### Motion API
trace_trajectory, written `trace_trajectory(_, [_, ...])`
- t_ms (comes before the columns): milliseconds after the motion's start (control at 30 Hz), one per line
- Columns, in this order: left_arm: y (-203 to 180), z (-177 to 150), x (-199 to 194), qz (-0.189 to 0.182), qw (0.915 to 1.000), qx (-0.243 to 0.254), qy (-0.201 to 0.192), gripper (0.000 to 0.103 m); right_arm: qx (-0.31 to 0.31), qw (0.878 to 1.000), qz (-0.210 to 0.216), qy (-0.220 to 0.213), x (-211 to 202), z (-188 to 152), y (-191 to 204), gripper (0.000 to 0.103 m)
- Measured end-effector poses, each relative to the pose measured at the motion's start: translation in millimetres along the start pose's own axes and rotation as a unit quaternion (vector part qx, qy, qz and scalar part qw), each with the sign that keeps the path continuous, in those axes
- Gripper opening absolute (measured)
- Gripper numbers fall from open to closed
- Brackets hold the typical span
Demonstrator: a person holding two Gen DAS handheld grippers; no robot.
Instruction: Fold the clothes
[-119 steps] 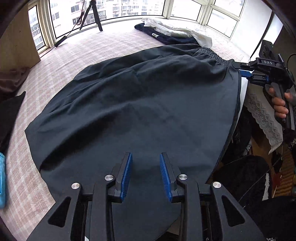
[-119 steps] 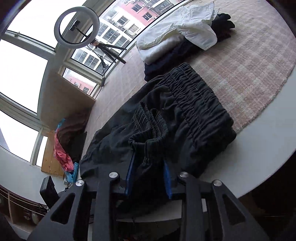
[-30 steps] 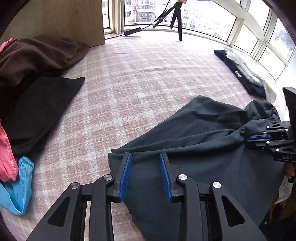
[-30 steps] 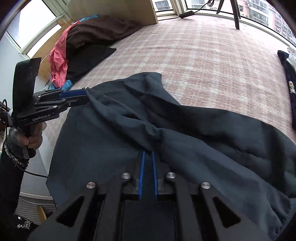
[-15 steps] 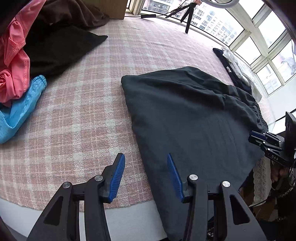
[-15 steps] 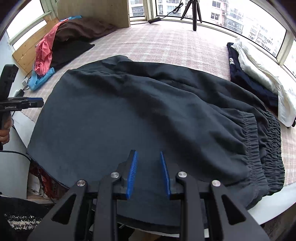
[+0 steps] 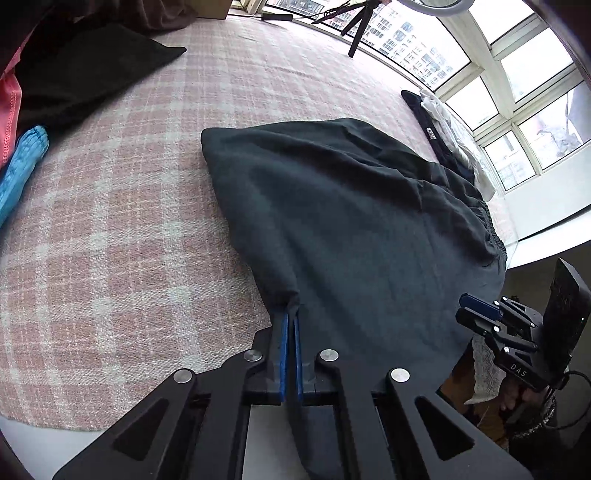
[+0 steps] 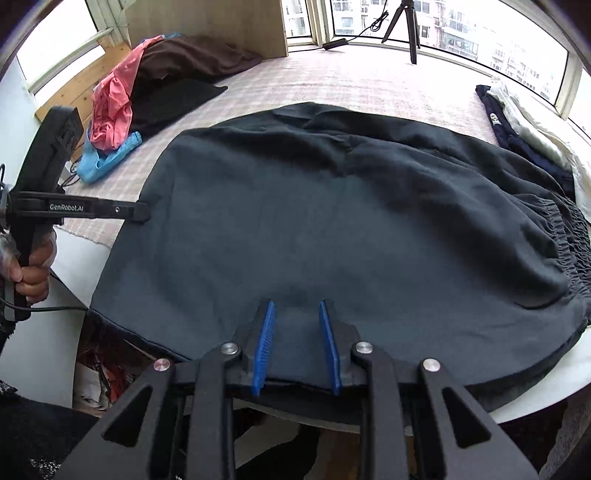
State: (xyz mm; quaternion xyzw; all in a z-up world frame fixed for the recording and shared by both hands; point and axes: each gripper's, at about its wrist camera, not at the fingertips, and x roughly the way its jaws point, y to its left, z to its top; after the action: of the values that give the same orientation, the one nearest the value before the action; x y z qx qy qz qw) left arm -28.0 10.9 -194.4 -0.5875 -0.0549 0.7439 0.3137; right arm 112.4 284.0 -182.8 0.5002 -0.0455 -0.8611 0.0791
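Dark grey shorts (image 7: 362, 221) with an elastic waistband lie folded on the pink plaid cloth (image 7: 110, 229), hanging over the table's near edge. My left gripper (image 7: 290, 317) is shut on the shorts' left edge near the hem. It also shows in the right wrist view (image 8: 142, 211), pinching that edge. My right gripper (image 8: 297, 314) is open and empty, low over the near part of the shorts (image 8: 332, 229). It shows at the right of the left wrist view (image 7: 469, 308), off the fabric.
A pile of brown, black, pink and blue clothes (image 8: 147, 85) lies at the far left. Folded navy and white garments (image 8: 524, 122) lie at the far right. A tripod (image 8: 406, 22) stands by the windows. The white table edge (image 8: 535, 398) runs near me.
My left gripper has closed on the shorts' left edge; half a second ago it was open beside it. My right gripper stays open over the shorts.
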Motion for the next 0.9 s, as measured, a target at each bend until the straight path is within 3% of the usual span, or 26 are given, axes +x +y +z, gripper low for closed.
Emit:
trace_trajectory(133, [-41.7, 11.5, -16.2, -0.015, 0.9992, 0.015, -0.035, 0.002, 0.073, 0.997, 0.002, 0.005, -6.6, -1.0, -62.7, 0.036])
trace_trajectory(267, [-108.3, 28.8, -25.4, -0.038, 0.9959, 0.056, -0.06, 0.002, 0.146, 0.989, 0.005, 0.014, -11.9, -3.2, -127.1, 0.036])
trace_trajectory(400, [-206.3, 54.8, -12.4, -0.077, 0.9853, 0.138, -0.065, 0.002, 0.21, 0.974, 0.075, -0.023, -42.7, -14.0, -185.0, 0.036])
trace_trajectory(467, [-263.2, 64.3, 4.2, -0.101, 0.9769, 0.179, -0.058, 0.002, 0.235, 0.966, 0.1, -0.047, -59.8, -19.0, -213.1, 0.036])
trace_trajectory(567, [-344.4, 68.3, 45.4, -0.139, 0.9599, 0.241, -0.034, 0.002, 0.261, 0.957, 0.101, -0.076, -82.0, -28.9, -250.6, 0.036])
trace_trajectory(633, [-384.4, 66.4, 88.8, -0.169, 0.9502, 0.262, 0.012, 0.006, 0.277, 0.952, 0.096, -0.083, -89.1, -35.9, -274.3, 0.036])
trace_trajectory(667, [-401.3, 62.6, 111.3, -0.166, 0.9465, 0.274, 0.043, 0.008, 0.287, 0.949, 0.098, -0.084, -90.7, -39.3, -285.6, 0.036])
trace_trajectory(733, [-417.7, 51.5, 136.2, -0.149, 0.9415, 0.289, 0.089, 0.007, 0.306, 0.943, 0.102, -0.085, -93.9, -46.1, -308.1, 0.036])
trace_trajectory(767, [-419.0, 46.6, 136.0, -0.145, 0.9407, 0.293, 0.091, 0.007, 0.305, 0.942, 0.105, -0.086, -95.3, -45.7, -314.5, 0.036])
trace_trajectory(833, [-410.0, 40.6, 115.3, -0.143, 0.9414, 0.298, 0.068, 0.025, 0.296, 0.944, 0.113, -0.087, -98.1, -42.1, -323.9, 0.036])
trace_trajectory(900, [-391.0, 33.9, 89.0, -0.118, 0.944, 0.307, 0.031, 0.037, 0.283, 0.948, 0.118, -0.087, -99.5, -35.0, -330.7, 0.036])
